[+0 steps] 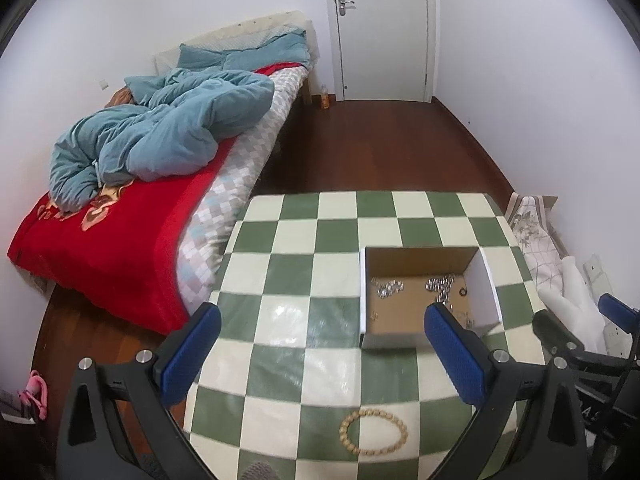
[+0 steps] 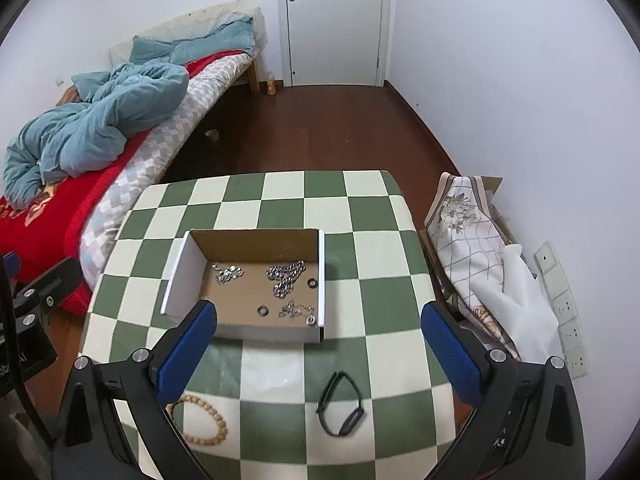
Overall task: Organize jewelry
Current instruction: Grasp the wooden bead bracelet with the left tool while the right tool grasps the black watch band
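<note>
An open cardboard box [image 2: 182,272] [image 1: 490,280] stands on the green and white checkered table [image 2: 280,200] [image 1: 300,240]. Inside lie silver chains [image 2: 286,274] [image 1: 440,284] and small rings [image 2: 262,311]. A wooden bead bracelet [image 1: 374,432] [image 2: 200,420] lies on the table's near side, below my open, empty left gripper [image 1: 320,356]. A black wristband [image 2: 340,404] lies near it, below my open, empty right gripper [image 2: 318,352]. Both grippers hover above the table in front of the box.
A bed [image 1: 120,220] with a red blanket and blue duvet stands left of the table. Folded fabric and a white bag [image 2: 480,264] lie on the floor to the right by the wall. A closed door [image 2: 336,20] is at the far end.
</note>
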Motion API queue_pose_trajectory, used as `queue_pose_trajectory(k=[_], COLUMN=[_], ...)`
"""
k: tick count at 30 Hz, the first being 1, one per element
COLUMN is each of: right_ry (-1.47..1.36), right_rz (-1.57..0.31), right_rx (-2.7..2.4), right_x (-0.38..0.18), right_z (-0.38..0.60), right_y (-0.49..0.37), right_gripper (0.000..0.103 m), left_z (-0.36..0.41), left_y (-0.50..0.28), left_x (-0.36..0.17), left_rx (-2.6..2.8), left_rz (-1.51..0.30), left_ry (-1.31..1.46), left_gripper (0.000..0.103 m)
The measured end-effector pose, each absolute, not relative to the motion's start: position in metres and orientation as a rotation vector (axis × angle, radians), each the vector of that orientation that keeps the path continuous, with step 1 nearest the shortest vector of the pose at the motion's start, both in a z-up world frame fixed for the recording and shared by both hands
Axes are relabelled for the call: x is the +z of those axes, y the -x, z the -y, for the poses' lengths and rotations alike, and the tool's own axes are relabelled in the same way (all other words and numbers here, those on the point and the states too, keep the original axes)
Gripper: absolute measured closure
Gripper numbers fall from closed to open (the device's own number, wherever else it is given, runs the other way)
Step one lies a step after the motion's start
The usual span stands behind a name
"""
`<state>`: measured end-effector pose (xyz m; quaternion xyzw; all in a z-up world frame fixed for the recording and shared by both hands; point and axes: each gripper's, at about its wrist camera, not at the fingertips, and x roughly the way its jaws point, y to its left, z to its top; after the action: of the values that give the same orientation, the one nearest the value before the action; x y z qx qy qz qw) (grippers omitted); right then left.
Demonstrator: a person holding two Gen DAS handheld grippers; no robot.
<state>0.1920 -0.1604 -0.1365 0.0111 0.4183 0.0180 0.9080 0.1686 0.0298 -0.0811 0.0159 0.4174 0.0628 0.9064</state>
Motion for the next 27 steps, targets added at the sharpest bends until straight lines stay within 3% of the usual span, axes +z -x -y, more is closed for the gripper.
queue_pose_trajectory(k=[5,11,22,24,25,27], right_ry=[-0.069,-0.098,-0.12,-0.134,-0.143,-0.169], right_rz=[-0.903,-1.013,-1.174,-1.185,-1.19,-1.197], right_rx=[0.027,-0.048,-0.064,-0.065,-0.067,-0.057], right_x=[-0.154,-0.214,-0.294,-0.3,-0.303,-0.308], right_z=[0.18,0.212,0.218,0.216,0.215,0.212], right_y=[-0.166,-0.146,-0.161,-0.166,-0.169,-0.174], right_gripper=[0.0,0.0,0.002,0.006,0.013,0.018], left_z=[-0.035,-0.039,-0.039,-0.037,-0.037,-0.035], left_y=[-0.147,-0.132,-0.148,-0.15,-0.151,-0.152], left_x=[-0.105,-0.171,-0.259,-0.265,-0.268,-0.271], left_rx=[0.142,0.162,0.119,0.115,0.108,0.099], left_rz=[-0.931,-1.078,-1.301,-1.315,-1.322,-1.335], left_ry=[-0.035,-0.046,0.034,0.037,0.042,0.043], left_gripper=[0.0,0.0,0.0,0.002,0.007,0.019])
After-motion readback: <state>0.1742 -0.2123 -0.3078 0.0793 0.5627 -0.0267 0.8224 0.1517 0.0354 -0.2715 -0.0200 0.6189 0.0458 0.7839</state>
